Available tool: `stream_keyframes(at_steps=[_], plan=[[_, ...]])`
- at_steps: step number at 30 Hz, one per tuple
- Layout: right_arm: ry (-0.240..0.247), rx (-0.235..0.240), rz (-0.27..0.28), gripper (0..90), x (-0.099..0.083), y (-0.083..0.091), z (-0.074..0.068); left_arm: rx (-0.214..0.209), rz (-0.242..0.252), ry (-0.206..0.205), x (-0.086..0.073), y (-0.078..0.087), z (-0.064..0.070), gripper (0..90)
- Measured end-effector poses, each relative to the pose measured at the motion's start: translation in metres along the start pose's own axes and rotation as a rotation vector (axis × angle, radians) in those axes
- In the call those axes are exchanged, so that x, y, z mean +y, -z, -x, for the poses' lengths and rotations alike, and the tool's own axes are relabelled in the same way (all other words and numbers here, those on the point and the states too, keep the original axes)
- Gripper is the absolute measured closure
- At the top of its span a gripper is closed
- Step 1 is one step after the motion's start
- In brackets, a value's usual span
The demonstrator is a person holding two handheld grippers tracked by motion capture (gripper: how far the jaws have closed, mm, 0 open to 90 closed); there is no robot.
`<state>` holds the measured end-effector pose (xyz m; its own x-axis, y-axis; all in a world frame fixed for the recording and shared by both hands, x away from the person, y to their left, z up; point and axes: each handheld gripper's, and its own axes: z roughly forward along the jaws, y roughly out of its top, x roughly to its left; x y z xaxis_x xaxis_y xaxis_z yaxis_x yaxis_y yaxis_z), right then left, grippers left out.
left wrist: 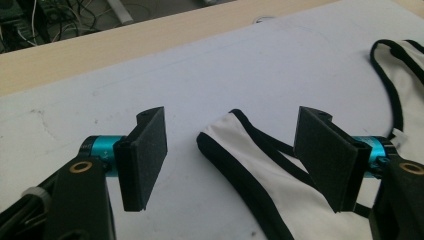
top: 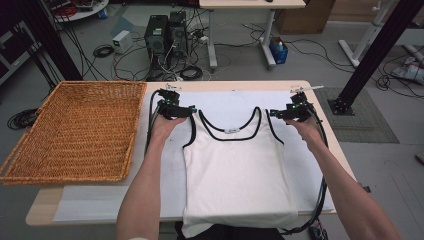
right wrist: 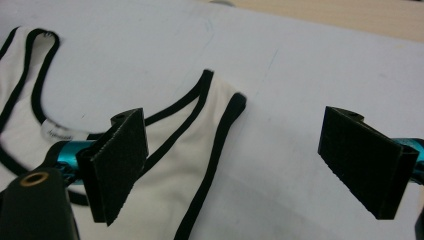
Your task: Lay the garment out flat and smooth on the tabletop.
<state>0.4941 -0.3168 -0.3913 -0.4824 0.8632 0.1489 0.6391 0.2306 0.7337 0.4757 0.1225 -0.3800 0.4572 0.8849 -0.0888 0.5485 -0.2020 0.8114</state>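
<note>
At the near edge of the table [top: 50,212], the hem of a white tank top [top: 237,175] hangs just over the edge. The top lies flat on a white sheet [top: 100,202], near the middle of the table, with black trim along its neck and armholes.

Farther in, the left gripper [top: 192,113] sits at the top's left strap [left wrist: 235,145]; its jaws stand wide apart, with the strap end lying between them, gripping nothing. The right gripper [top: 272,114] sits at the right strap [right wrist: 210,115], jaws likewise spread, with the strap end between them.

A wicker basket [top: 75,132] rests at the left edge, well apart from the top. Beyond the far edge, cables [top: 150,65] lie on the floor.
</note>
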Motion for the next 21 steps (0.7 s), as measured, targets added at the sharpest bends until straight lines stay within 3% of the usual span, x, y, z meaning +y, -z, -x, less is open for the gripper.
stream_keyframes(at_steps=[7, 21], plan=[[0.006, 0.018, -0.002, 12.3, -0.014, 0.008, -0.007, -0.003, -0.005, -0.03, -0.001, 0.01, 0.009, 29.6], [0.054, 0.007, -0.008, 12.4, -0.015, 0.012, -0.02, -0.019, -0.008, -0.056, -0.001, 0.016, 0.012, 29.6]])
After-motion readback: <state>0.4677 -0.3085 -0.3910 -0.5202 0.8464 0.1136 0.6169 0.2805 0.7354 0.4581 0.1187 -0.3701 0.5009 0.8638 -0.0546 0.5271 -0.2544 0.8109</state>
